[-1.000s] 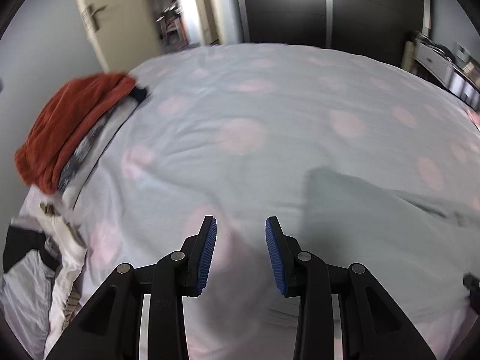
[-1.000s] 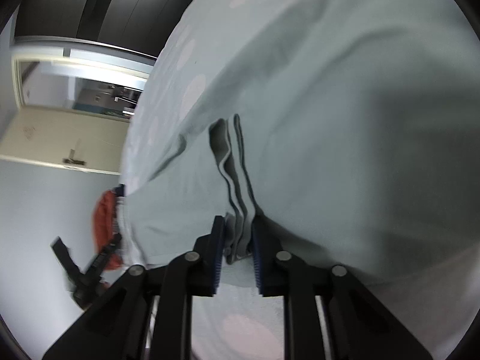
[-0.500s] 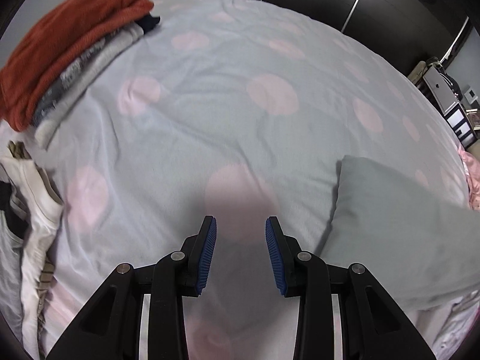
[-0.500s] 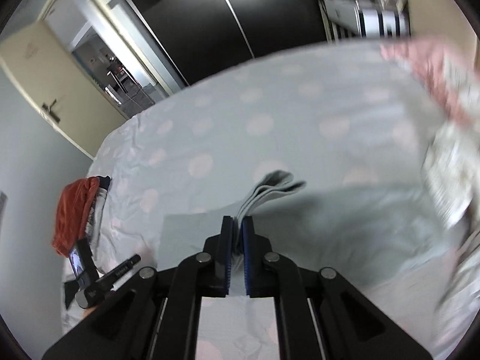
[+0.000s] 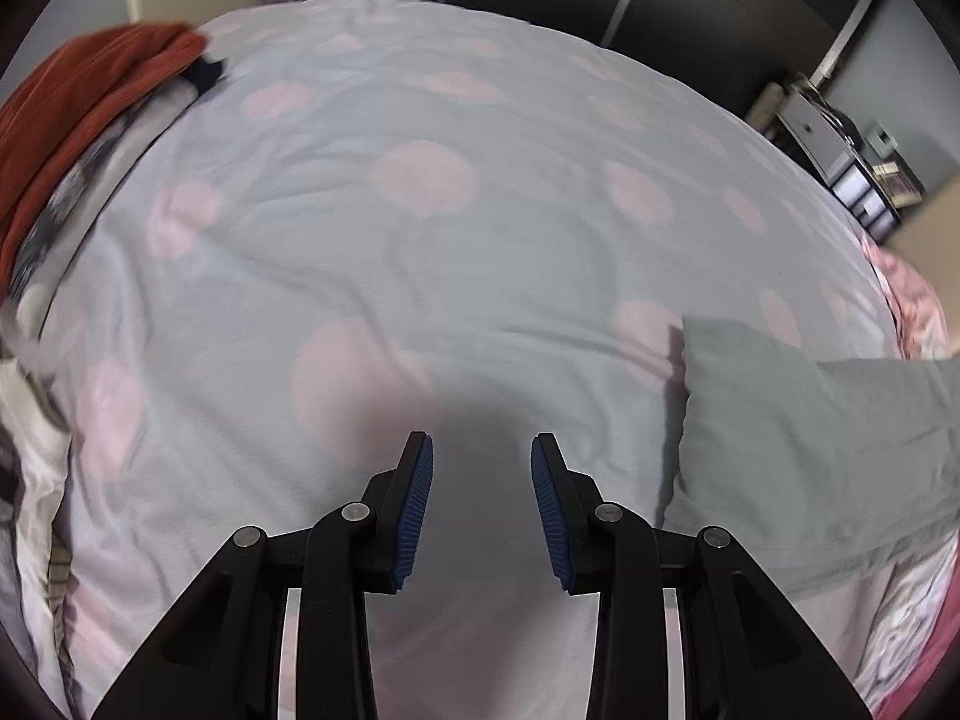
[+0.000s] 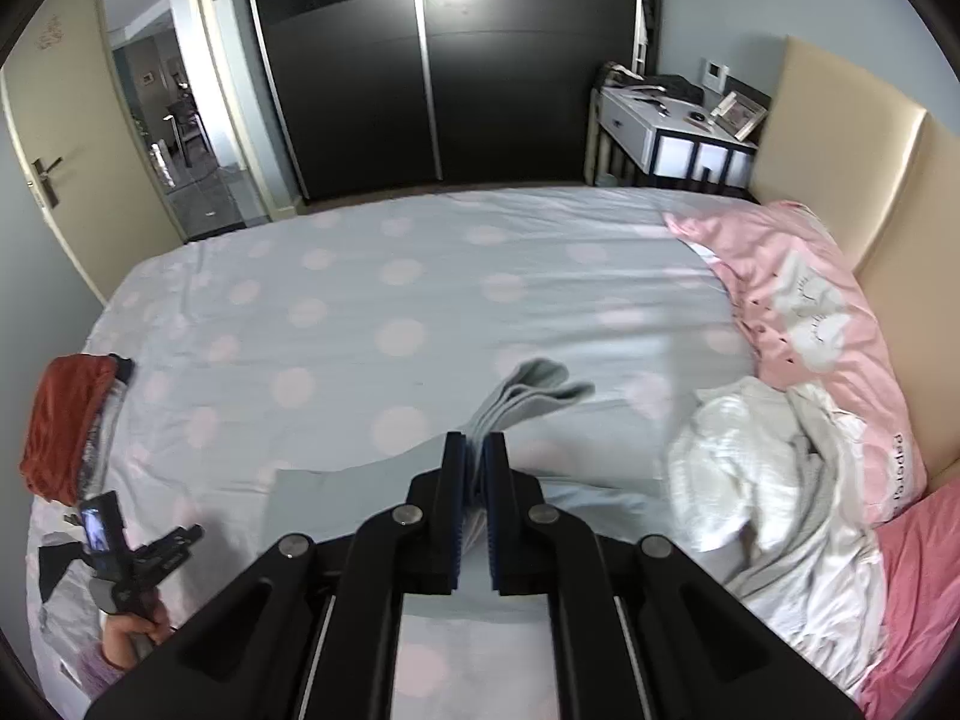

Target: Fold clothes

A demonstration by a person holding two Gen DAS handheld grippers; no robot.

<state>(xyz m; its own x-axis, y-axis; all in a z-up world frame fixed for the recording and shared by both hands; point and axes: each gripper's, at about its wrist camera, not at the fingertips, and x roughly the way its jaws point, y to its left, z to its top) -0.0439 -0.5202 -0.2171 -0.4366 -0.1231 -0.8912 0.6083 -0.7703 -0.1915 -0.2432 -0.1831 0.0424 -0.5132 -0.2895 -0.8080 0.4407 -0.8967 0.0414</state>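
A pale grey-green garment [image 5: 810,438] lies on the bed at the right of the left wrist view. In the right wrist view my right gripper [image 6: 474,450] is shut on a bunched edge of that garment [image 6: 528,393], whose folds stick out past the fingertips while the rest [image 6: 360,480] spreads flat to the left. My left gripper [image 5: 482,468] is open and empty above bare sheet, left of the garment. It also shows in the right wrist view [image 6: 180,537] at lower left, held in a hand.
The bed [image 6: 360,300] has a grey sheet with pink dots. A stack of folded clothes topped by a red garment [image 5: 78,102] sits at the left edge, also in the right wrist view [image 6: 66,414]. A loose white and grey clothes heap [image 6: 750,468] and pink pillow [image 6: 798,288] lie right.
My right gripper has lifted and drawn back with the garment edge, from close over the cloth to a wide view of the bed. My left gripper swung slightly over the sheet and stayed open.
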